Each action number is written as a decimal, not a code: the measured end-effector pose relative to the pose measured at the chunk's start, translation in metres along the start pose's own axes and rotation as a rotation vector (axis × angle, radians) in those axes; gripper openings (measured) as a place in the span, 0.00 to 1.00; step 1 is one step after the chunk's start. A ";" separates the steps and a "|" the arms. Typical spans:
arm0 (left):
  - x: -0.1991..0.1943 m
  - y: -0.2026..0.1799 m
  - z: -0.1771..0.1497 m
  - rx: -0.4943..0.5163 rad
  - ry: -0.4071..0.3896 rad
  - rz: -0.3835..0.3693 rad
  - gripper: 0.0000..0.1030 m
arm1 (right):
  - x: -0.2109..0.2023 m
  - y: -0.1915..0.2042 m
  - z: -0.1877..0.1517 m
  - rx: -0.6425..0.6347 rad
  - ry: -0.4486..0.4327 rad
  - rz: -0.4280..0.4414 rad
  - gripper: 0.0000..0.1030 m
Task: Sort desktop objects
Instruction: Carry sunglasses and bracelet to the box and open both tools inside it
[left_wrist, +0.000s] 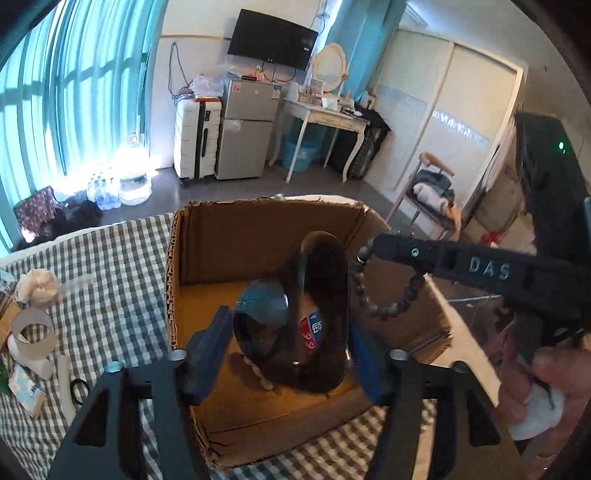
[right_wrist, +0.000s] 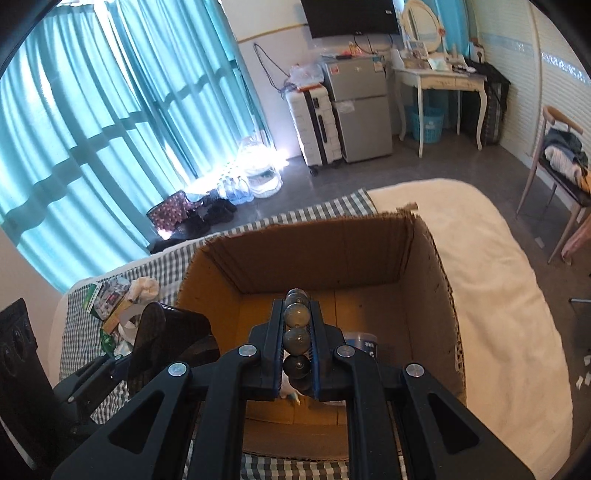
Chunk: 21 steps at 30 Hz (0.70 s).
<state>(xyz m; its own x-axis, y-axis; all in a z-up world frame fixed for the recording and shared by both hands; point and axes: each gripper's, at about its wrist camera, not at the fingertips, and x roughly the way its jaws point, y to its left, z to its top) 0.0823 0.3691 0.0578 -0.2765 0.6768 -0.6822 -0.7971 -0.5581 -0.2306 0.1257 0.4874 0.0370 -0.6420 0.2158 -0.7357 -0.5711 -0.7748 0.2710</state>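
Checked cloth covers the bed in the left wrist view; one box is seen on it, one dark slipper hanging between the left hand-held gripper's spread jaws, apparently released. Several items are left on the cloth. From the right wrist, one bracelet is clamped in the right hand-held gripper above the box, not yet dropped.

The cardboard box stands on the checked cloth, with a bottle above its open top. A paper roll and a tissue pack lie on the cloth left of the box. A bead bracelet hangs over the box interior.
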 end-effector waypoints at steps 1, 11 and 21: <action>0.002 0.000 0.000 -0.006 -0.003 0.016 0.86 | 0.001 -0.002 0.000 0.010 0.000 0.006 0.11; -0.032 0.028 0.002 -0.064 -0.055 0.095 0.95 | -0.026 -0.003 0.007 0.009 -0.095 -0.011 0.63; -0.128 0.134 -0.022 -0.177 -0.086 0.305 0.96 | -0.033 0.096 -0.004 -0.159 -0.116 0.152 0.63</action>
<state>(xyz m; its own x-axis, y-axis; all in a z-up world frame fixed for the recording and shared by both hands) 0.0231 0.1968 0.0988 -0.5372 0.5004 -0.6790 -0.5679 -0.8098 -0.1475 0.0944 0.4040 0.0851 -0.7743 0.1493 -0.6150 -0.3817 -0.8853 0.2657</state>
